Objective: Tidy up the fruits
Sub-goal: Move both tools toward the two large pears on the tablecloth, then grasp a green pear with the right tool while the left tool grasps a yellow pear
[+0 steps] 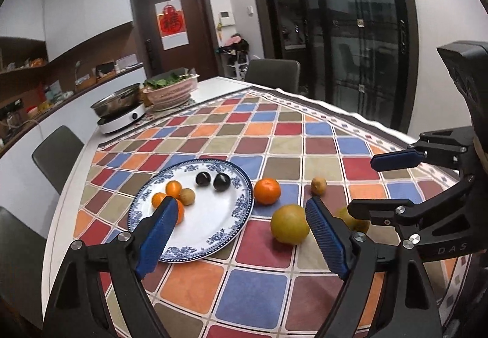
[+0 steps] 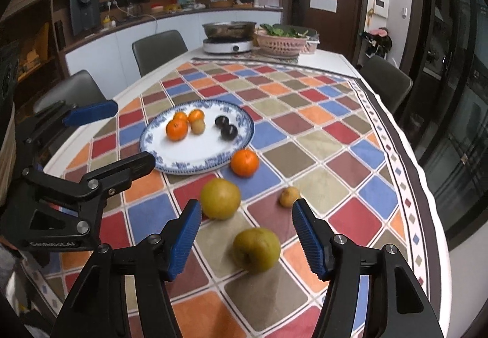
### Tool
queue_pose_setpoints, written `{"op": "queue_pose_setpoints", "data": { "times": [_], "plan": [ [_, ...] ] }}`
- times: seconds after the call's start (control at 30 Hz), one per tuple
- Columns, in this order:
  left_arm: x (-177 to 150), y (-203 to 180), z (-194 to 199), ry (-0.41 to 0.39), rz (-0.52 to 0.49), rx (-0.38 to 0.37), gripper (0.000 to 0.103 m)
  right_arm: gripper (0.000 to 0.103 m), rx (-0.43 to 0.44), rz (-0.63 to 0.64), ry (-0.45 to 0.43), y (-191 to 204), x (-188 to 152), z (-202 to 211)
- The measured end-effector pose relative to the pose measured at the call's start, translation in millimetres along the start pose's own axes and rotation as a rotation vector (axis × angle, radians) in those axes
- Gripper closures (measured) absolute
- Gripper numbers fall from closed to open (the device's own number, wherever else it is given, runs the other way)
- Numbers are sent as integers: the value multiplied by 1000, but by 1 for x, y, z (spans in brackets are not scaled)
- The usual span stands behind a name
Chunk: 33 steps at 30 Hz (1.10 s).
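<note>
Ten fruits: six on the plate, four on the tablecloth.
Left gripper [image 1: 241, 213]: released, jaws spread wide, nothing between the blue pads; held above the near edge of the plate. In the right wrist view it shows at the left margin [image 2: 134, 136], jaws likewise apart.
Plate [image 1: 210, 225]: white with blue floral rim, lying flat on the tablecloth, left of the loose fruit.
Plate, left cluster: three small oranges [image 2: 177, 129] grouped together, with one small tan fruit [image 2: 198, 125] touching them on the right.
Plate, right of centre: two dark plums [image 2: 225, 126] side by side, apart from the orange cluster.
Mandarin [image 2: 244, 162]: on the tablecloth, just beside the plate's right rim, not on it.
Large yellow-green pear [image 2: 220, 198]: on the tablecloth, near side of the mandarin, close to the right gripper's left pad.
Second pear [image 2: 256, 249]: on the tablecloth, nearest the right wrist camera, lying between the right gripper's two pads as seen from that camera; contact not visible.
Small tan fruit on cloth [image 2: 289, 196]: right of the large pear, just beyond the right pad tip.
Right gripper [image 2: 247, 210]: released, jaws wide apart, grasping nothing.
Tablecloth [image 2: 305, 112]: multicoloured checked pattern covering the white table.
Far end of table: induction cooker with steel pan [image 2: 228, 36], then pink basket of greens [image 2: 282, 40].
</note>
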<state>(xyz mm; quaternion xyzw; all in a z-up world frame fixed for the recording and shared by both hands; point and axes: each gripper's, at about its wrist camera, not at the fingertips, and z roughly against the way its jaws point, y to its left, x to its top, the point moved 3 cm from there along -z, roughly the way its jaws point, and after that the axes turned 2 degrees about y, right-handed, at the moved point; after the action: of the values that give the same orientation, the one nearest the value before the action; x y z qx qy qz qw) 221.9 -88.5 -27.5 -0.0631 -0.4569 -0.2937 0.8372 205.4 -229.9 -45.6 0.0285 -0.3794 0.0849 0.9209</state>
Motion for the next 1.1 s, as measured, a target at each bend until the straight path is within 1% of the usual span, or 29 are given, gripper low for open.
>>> {"op": "queue_pose_setpoints", "data": {
  "times": [0.3, 0.47, 0.67, 0.77, 0.83, 0.9, 0.97, 1.03, 1.1],
  "plan": [
    [-11, -13, -32, 53, -99, -87, 17, 41, -9, -17, 102, -7, -23, -28],
    [-15, -21, -53, 91, -151, -132, 18, 41, 1, -32, 138, -12, -32, -42],
    [-20, -26, -75, 139, -155, -176, 18, 41, 11, -48, 178, -17, -39, -58],
    [-23, -29, -84, 163, -160, -188, 18, 41, 36, -67, 200, -19, -43, -67],
    [-24, -31, -87, 170, -161, -192, 19, 41, 50, -80, 213, -21, -46, -72],
    [-24, -32, -91, 178, -159, -198, 24, 41, 65, -96, 220, -22, -48, -76],
    [-23, -34, -95, 183, -154, -203, 27, 41, 79, -109, 222, -23, -50, -79],
    [-23, -37, -97, 189, -148, -211, 29, 43, 85, -109, 211, -23, -51, -78],
    [-23, -40, -100, 196, -148, -217, 35, 48, 103, -109, 204, -23, -51, -78]
  ]
}}
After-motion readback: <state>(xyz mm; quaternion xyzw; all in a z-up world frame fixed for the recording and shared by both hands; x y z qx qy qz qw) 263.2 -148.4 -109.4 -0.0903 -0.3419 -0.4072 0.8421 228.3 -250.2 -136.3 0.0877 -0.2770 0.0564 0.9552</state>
